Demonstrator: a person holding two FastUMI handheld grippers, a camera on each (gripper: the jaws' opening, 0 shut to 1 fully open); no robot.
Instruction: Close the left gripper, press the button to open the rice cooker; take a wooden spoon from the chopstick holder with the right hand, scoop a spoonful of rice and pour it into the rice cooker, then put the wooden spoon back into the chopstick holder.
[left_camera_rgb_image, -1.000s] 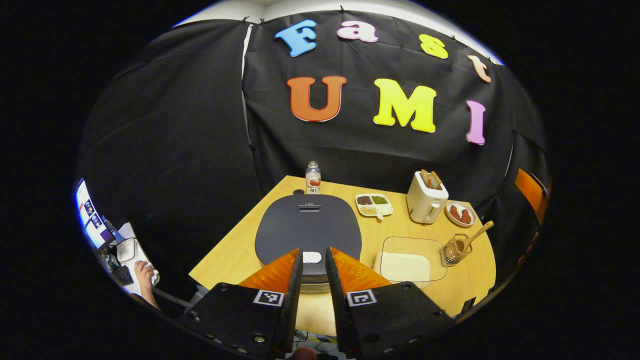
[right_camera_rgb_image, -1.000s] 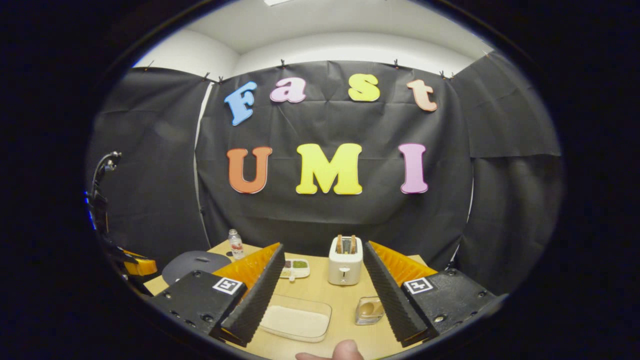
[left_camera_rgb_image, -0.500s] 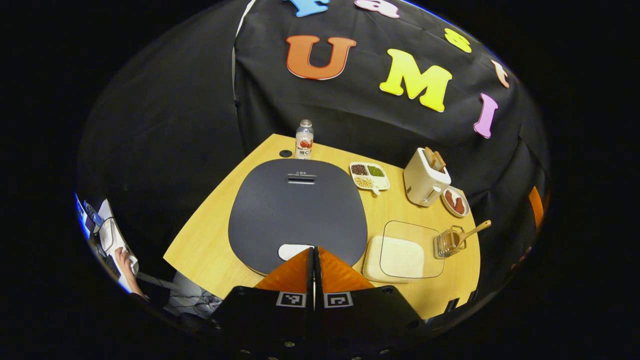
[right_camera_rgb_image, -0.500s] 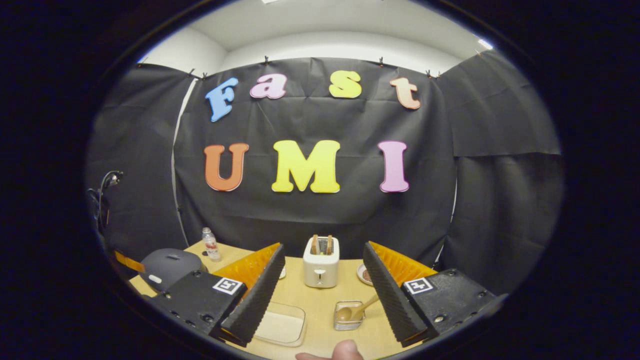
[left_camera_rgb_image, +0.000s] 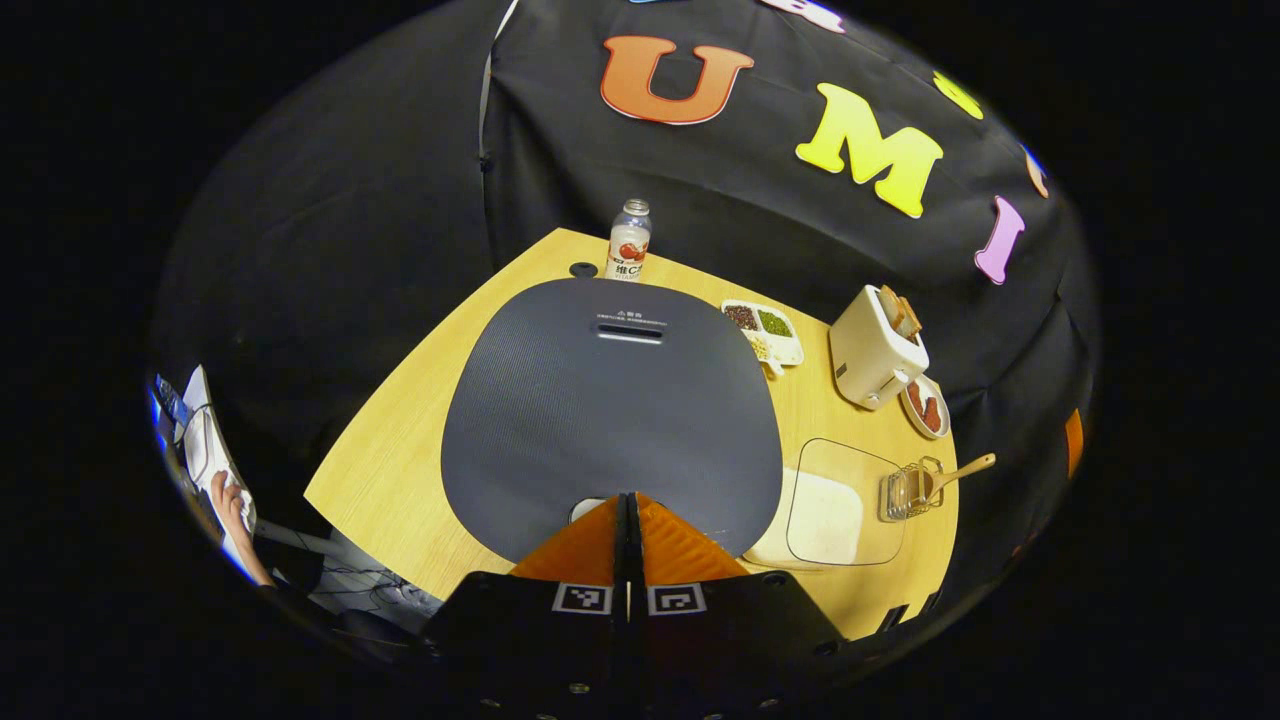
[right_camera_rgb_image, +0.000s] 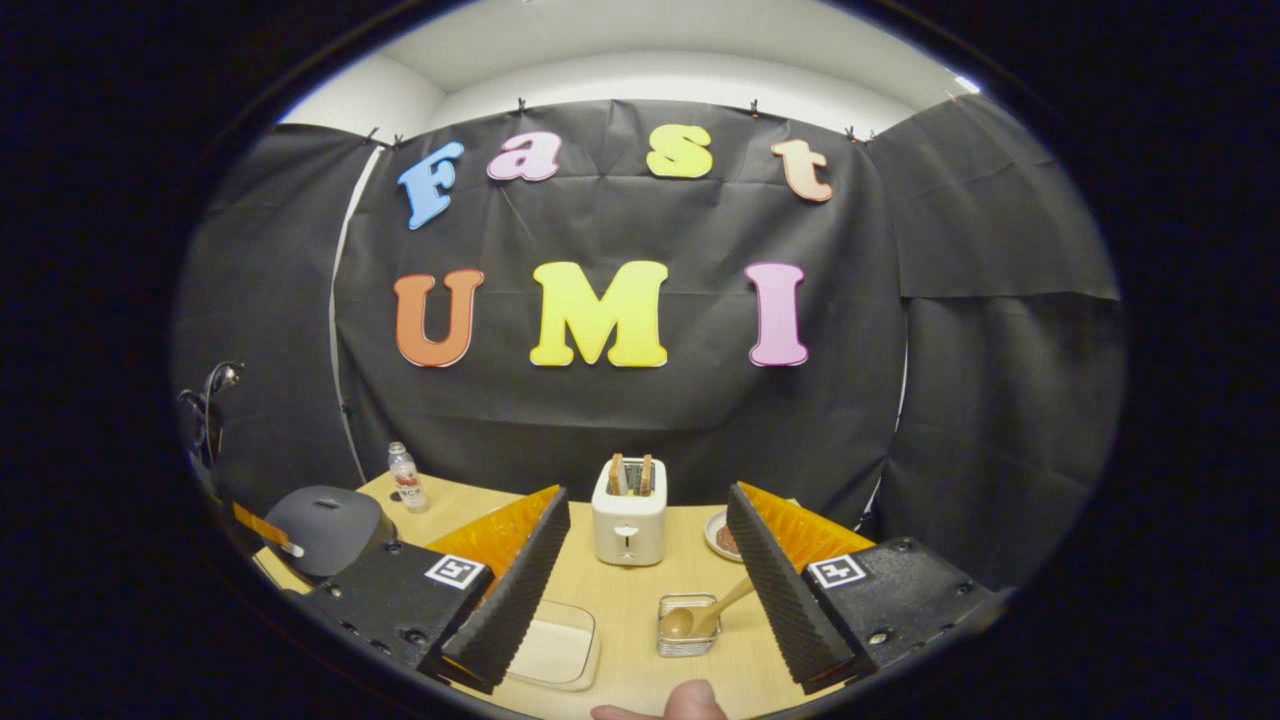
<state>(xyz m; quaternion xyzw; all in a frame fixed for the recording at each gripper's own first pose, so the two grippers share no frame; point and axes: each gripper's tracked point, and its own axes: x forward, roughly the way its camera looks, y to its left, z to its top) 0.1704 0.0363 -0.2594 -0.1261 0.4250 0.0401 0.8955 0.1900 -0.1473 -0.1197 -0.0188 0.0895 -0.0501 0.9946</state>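
Left hand-held gripper (left_camera_rgb_image: 628, 497) clenched at the rice cooker (left_camera_rgb_image: 612, 400) button; right hand-held gripper (right_camera_rgb_image: 648, 560) released above the worktop (left_camera_rgb_image: 400, 470).

In the left gripper view the two fingers are pressed together with nothing between them, and their tips cover most of the pale button (left_camera_rgb_image: 582, 509) at the near edge of the closed dark lid, so I cannot tell if they touch it. The wooden spoon (left_camera_rgb_image: 955, 472) stands tilted in the wire chopstick holder (left_camera_rgb_image: 905, 490), just beside the clear rice container (left_camera_rgb_image: 828, 505), whose near corner is hidden behind the lid. In the right gripper view the fingers stand wide apart, holding nothing, and the right finger cuts off the end of the spoon handle. A fingertip (right_camera_rgb_image: 690, 700) shows at the bottom edge.
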